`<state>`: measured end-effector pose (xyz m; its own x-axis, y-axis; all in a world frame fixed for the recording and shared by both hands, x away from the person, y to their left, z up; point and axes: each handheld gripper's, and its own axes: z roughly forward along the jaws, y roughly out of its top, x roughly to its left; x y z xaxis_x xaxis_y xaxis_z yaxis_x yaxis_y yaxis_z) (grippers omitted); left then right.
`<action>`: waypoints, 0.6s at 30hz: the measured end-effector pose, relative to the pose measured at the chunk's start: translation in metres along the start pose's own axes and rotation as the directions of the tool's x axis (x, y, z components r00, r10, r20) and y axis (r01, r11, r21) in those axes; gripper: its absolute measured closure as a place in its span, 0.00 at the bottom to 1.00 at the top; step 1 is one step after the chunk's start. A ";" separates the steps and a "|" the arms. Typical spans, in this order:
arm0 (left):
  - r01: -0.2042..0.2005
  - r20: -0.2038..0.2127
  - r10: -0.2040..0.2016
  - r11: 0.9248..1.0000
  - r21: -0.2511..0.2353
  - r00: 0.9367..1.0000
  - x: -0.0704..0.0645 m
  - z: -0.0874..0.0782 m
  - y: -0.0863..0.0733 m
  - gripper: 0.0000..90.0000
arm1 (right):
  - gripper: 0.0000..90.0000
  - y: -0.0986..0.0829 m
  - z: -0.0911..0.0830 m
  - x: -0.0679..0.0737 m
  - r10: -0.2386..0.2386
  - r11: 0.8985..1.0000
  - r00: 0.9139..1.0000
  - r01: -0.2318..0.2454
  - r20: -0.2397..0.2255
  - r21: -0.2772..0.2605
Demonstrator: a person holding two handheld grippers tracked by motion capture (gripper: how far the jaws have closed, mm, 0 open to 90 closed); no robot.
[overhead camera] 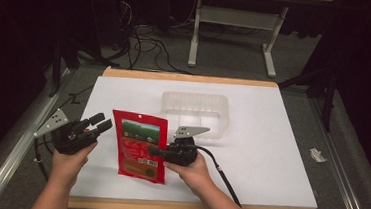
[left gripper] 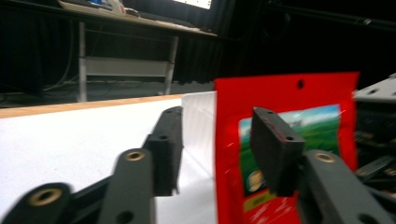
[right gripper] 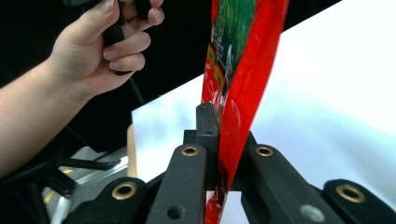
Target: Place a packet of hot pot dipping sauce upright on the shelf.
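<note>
A red snack pouch [overhead camera: 138,146] with a green picture is held upright above the white table top. My right gripper [overhead camera: 155,152] is shut on its right edge; in the right gripper view the pouch [right gripper: 236,84] passes between the clamped jaws of that gripper [right gripper: 223,140]. My left gripper [overhead camera: 101,123] is open just left of the pouch, not touching it. In the left gripper view the pouch [left gripper: 285,116] stands beyond the spread jaws of the left gripper [left gripper: 219,144], partly behind the right jaw.
A clear plastic tub [overhead camera: 195,113] sits behind the pouch on the white board [overhead camera: 269,156]. A scrap of paper [overhead camera: 317,155] lies on the floor to the right. Cables and a table frame [overhead camera: 235,23] are beyond the far edge.
</note>
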<state>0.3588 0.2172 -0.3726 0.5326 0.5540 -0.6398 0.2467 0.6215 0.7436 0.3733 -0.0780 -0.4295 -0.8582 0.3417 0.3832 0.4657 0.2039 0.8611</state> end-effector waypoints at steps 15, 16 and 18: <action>-0.131 -0.260 0.157 0.985 0.114 0.953 -0.003 -0.004 -0.054 0.35 | 1.00 -0.009 -0.103 0.005 -0.141 0.985 0.959 0.161 0.247 -0.064; -0.131 -0.260 0.157 0.985 0.114 0.953 -0.003 -0.004 -0.054 0.34 | 1.00 -0.008 -0.107 0.005 -0.153 0.982 0.952 0.176 0.265 -0.066; -0.101 -0.303 0.141 0.985 0.142 0.942 0.008 -0.011 -0.073 0.33 | 1.00 -0.008 -0.113 0.005 -0.157 0.980 0.943 0.186 0.295 -0.074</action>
<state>0.3363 0.1823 -0.4336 0.2913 0.7775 -0.5573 0.3039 0.4772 0.8246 0.3412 -0.1816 -0.3969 -0.8183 0.5604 0.1278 0.2808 0.1958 0.9396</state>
